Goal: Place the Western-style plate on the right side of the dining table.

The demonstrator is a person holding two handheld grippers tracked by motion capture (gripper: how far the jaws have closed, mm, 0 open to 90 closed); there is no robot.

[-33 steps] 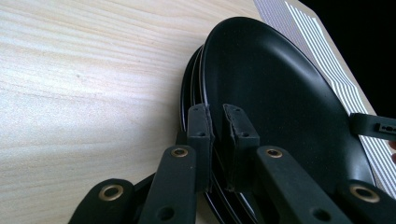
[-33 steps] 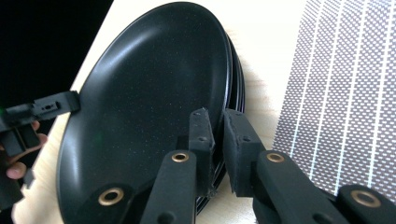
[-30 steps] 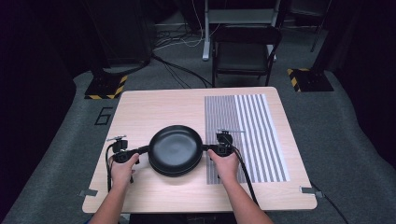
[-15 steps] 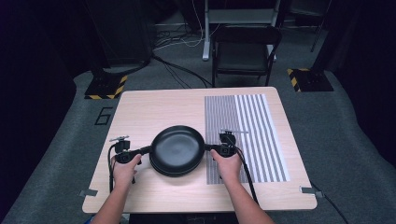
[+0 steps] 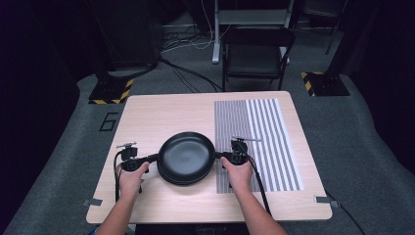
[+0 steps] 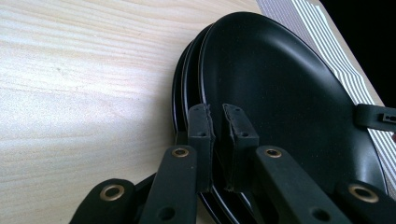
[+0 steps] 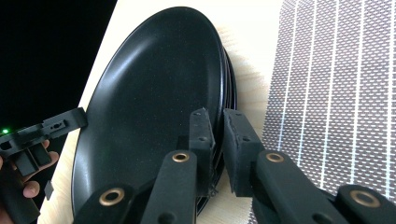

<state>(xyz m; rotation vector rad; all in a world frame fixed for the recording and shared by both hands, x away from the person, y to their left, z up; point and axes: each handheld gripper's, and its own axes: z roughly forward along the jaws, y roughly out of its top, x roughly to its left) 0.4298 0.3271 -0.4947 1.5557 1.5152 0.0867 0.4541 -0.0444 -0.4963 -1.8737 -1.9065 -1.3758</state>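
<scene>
Clamping opposite rims of the top round black plate [image 5: 186, 155] of a stack on the light wooden table [image 5: 156, 113], left gripper [image 5: 147, 159] and right gripper [image 5: 219, 155] flank it.

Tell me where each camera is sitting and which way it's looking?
High view: above the person's side, looking forward and down on the light wooden table; both forearms, left gripper and right gripper show.
Left gripper view: rides the left gripper, looking along its jaws clamped on the rim of the top round black plate.
Right gripper view: rides the right gripper, looking along its jaws on the opposite rim; the other hand shows.
All views share the black plate stack and the grey striped mat.
</scene>
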